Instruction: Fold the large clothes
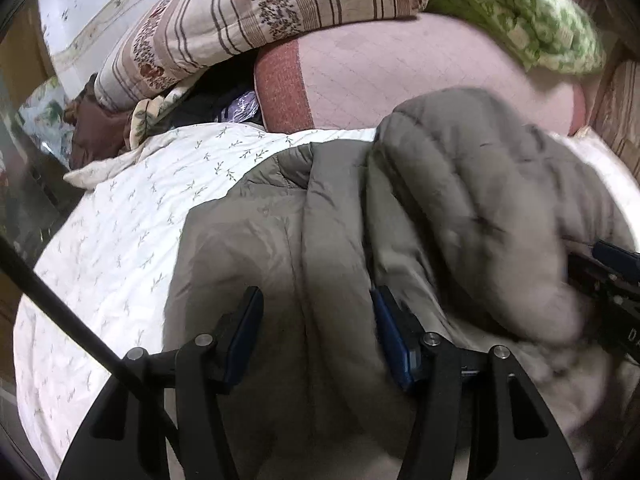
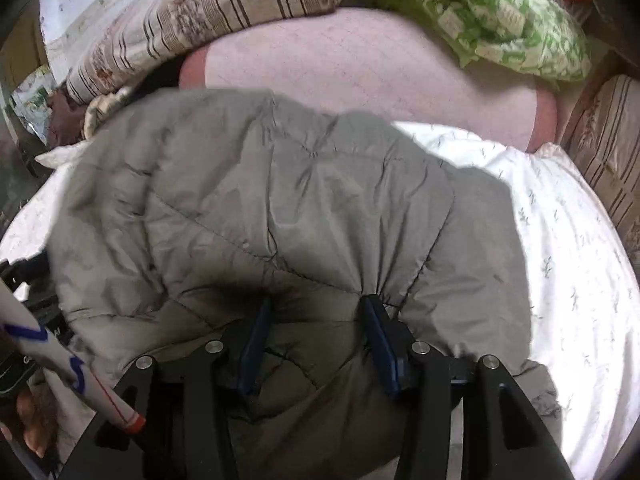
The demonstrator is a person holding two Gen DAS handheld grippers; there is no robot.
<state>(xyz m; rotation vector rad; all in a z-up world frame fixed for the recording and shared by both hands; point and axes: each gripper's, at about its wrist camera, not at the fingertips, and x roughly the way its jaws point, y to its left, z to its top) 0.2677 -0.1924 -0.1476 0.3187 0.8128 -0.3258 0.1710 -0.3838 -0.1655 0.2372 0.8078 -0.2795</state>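
Observation:
A grey-olive quilted puffer jacket [image 1: 460,200] lies bunched on a white sprigged bed sheet [image 1: 120,220]. In the left wrist view my left gripper [image 1: 316,312] points down onto it. A thick fold of the jacket fills the gap between its blue pads. A raised, blurred part of the jacket bulges at the right, and my right gripper [image 1: 612,276] shows behind it. In the right wrist view the jacket [image 2: 260,200] spreads across the middle. My right gripper [image 2: 316,316] has padded fabric puckered between its pads. My left gripper [image 2: 28,280] shows at the left edge.
A pink quilted blanket [image 1: 400,72] lies beyond the jacket. A striped floral quilt [image 1: 260,20] and a green patterned quilt [image 1: 520,12] are piled at the back. A person's hand [image 2: 32,420] and white sleeve [image 2: 60,360] are at lower left. Bare sheet [image 2: 568,260] shows at right.

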